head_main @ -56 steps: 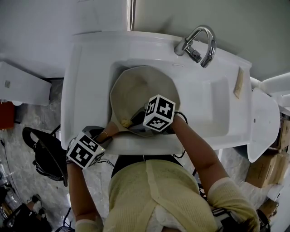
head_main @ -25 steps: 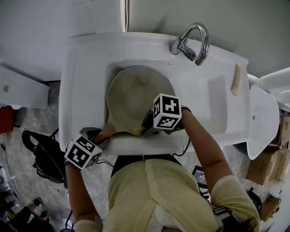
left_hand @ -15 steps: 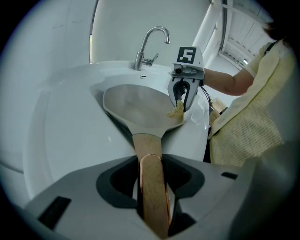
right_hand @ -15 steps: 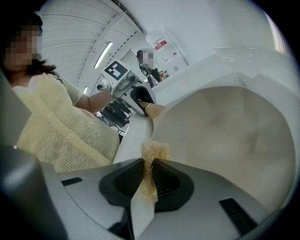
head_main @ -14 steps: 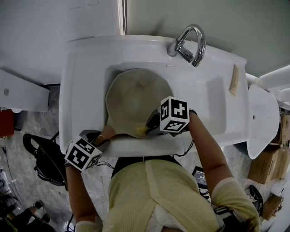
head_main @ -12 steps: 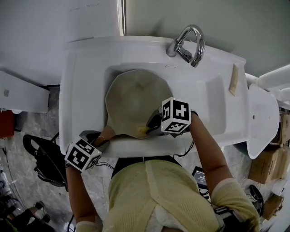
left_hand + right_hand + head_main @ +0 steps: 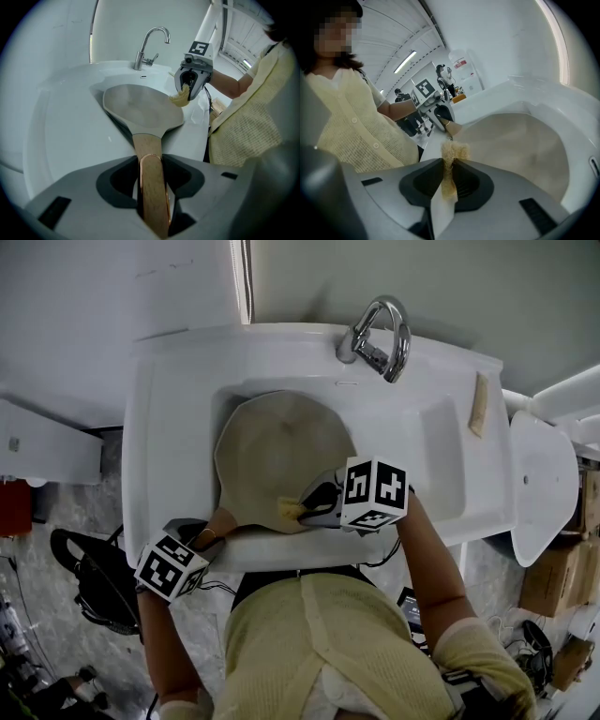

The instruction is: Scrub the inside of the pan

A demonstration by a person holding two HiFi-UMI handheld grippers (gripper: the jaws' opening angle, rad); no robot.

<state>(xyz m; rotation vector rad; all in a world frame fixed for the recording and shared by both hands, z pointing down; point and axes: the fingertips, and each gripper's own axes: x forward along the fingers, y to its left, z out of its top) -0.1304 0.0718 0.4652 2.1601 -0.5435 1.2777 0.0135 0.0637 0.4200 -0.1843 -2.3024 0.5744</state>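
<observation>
Inside the white sink (image 7: pixel 441 465), a pan (image 7: pixel 272 451) is lying. The left hand-held gripper (image 7: pixel 151 171) is clenching its handle (image 7: pixel 149 145); the right hand-held gripper (image 7: pixel 449 177) is pinching a sponge (image 7: pixel 452 152).

Your pan (image 7: pixel 281 451) lies in the left part of the sink (image 7: pixel 169 427), its handle (image 7: pixel 220 521) reaching over the sink's near rim. There your left gripper (image 7: pixel 208 535) clamps it. The faucet (image 7: pixel 375 334) stands on the sink's back rim. Your right gripper (image 7: pixel 307 507) holds the scrub pad (image 7: pixel 289 509) over the sink's near side, at the pan's edge.
</observation>
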